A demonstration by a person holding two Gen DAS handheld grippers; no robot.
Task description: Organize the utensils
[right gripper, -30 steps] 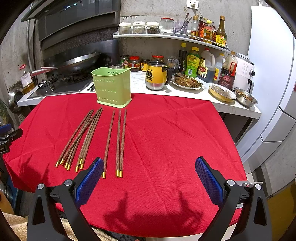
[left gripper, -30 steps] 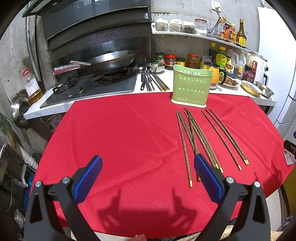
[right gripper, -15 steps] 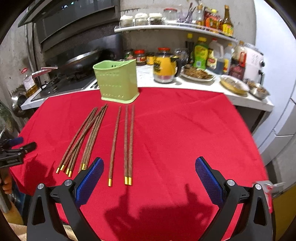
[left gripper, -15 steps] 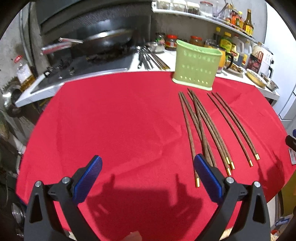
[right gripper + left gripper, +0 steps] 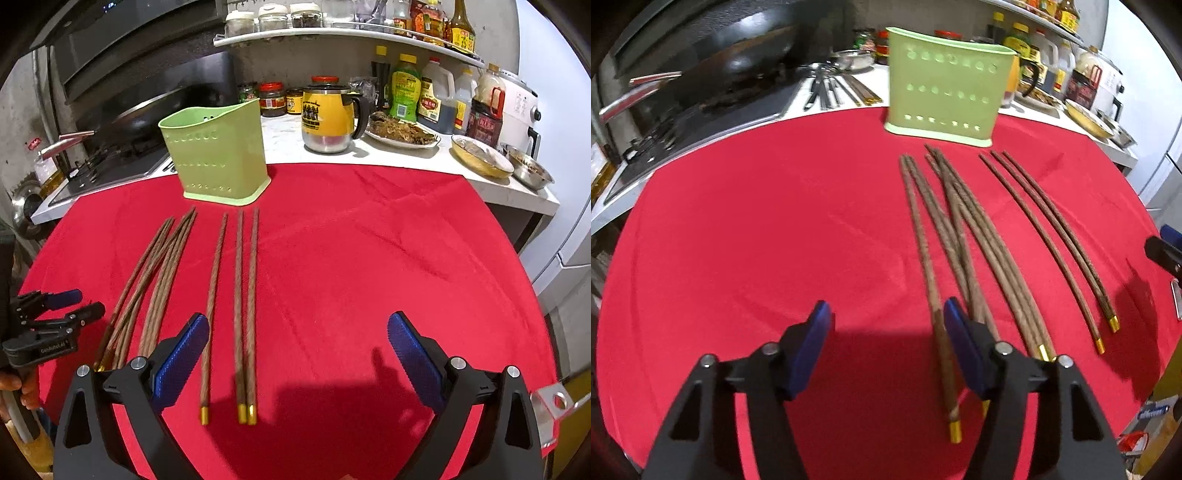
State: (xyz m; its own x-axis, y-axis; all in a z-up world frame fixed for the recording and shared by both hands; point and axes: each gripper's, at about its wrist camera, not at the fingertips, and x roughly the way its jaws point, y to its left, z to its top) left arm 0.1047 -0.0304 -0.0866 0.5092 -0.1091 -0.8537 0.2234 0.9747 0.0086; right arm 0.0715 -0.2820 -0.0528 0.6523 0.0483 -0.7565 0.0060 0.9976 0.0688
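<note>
The green utensil holder [image 5: 218,153] stands upright at the far edge of the red cloth [image 5: 369,258] that covers the surface, and everything else is placed from it. In front of the holder, on the cloth, lie the wooden chopsticks with their gold-capped ends pointing away from it: a loose crossed bundle [image 5: 964,236] in front of its left part, and three separate chopsticks [image 5: 240,295] in front of its right part, two of them touching side by side and one just apart.

The left tool [image 5: 886,354] hangs low over the cloth in front of the holder, near the capped ends of the bundle, its blue-padded fingers [image 5: 809,343] parted with nothing between them (the leftmost chopstick of the bundle runs just inside the right-hand finger). The right tool [image 5: 299,358] is also in front of the holder and to its right, wide apart and empty; the three separate chopsticks lie just inside its left-hand finger.

Behind the holder, on the white counter, stand a yellow kettle [image 5: 330,118], jars and bottles, and to its left a wok [image 5: 713,70] on the stove.
</note>
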